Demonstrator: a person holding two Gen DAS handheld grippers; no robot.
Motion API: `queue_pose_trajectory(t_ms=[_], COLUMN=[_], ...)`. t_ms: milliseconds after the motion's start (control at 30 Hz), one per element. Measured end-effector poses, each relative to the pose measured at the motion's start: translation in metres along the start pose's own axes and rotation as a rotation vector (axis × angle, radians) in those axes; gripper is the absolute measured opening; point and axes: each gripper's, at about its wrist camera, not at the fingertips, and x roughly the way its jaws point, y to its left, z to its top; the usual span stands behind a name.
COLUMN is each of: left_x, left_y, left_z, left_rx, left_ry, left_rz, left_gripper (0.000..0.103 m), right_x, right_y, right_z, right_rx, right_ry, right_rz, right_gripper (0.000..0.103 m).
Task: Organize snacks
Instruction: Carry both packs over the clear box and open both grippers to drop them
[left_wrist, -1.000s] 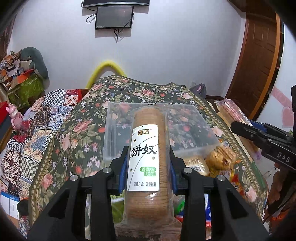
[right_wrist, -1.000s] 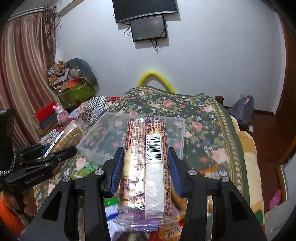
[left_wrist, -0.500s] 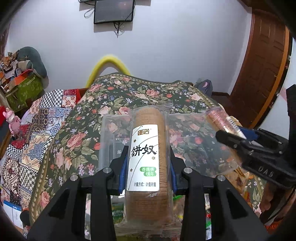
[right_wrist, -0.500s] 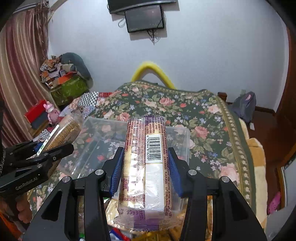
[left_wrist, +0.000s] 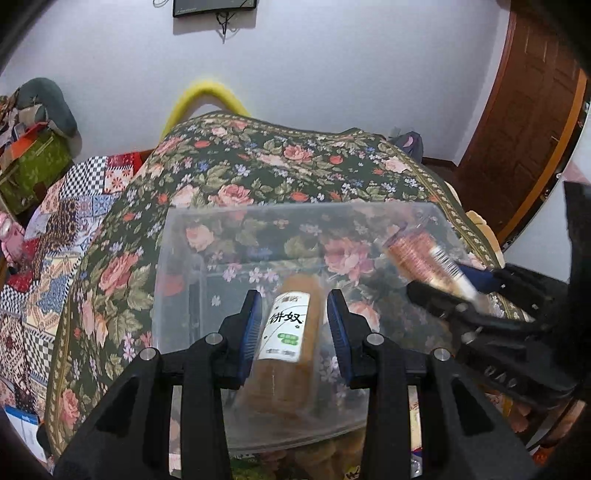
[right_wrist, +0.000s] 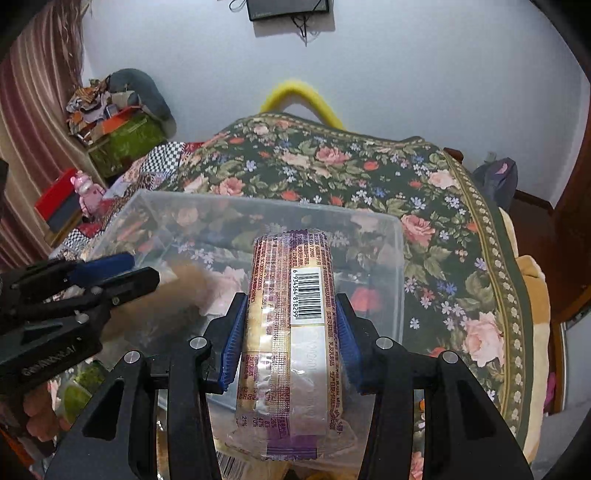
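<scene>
Both hands have come forward and down over the flowered bedspread (left_wrist: 229, 177) until each pack is over the clear plastic box (left_wrist: 184, 258). The brown biscuit roll (left_wrist: 286, 332) now sits low inside the box, loose between the left gripper (left_wrist: 293, 325) pads. The right gripper (right_wrist: 291, 325) has carried its barcoded biscuit pack (right_wrist: 291, 325) over the box's near right corner.
</scene>
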Motion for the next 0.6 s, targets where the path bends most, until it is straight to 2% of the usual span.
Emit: queue_pose_trajectory(t_ms=[200,267,333,600], left_x=[-0.008,-0.015,-0.023,-0.075], left_y=[-0.003,-0.001,0.0,0.002], left_z=[-0.001,-0.006,-0.01,-0.034], left_rx=[0.014,0.005,0.0,0.037], left_ry=[-0.011,-0.017,-0.033,-0.113], left_rz=[0.006,0.013,0.017,0.03], left_gripper=[0.04,0.047,0.054,0.075], right_x=[-0.002,-0.008,-0.018,-0.065], right_y=[0.002,0.002,0.003,-0.001], right_z=[-0.002,-0.002,-0.004,-0.016], right_rx=[0.003,0.009,0.01,0.016], right_ry=[0.003,-0.011,-0.033,-0.105], right_rz=[-0.002,0.001,0.0,0.011], right_gripper=[0.045,0.056,0.06,0.06])
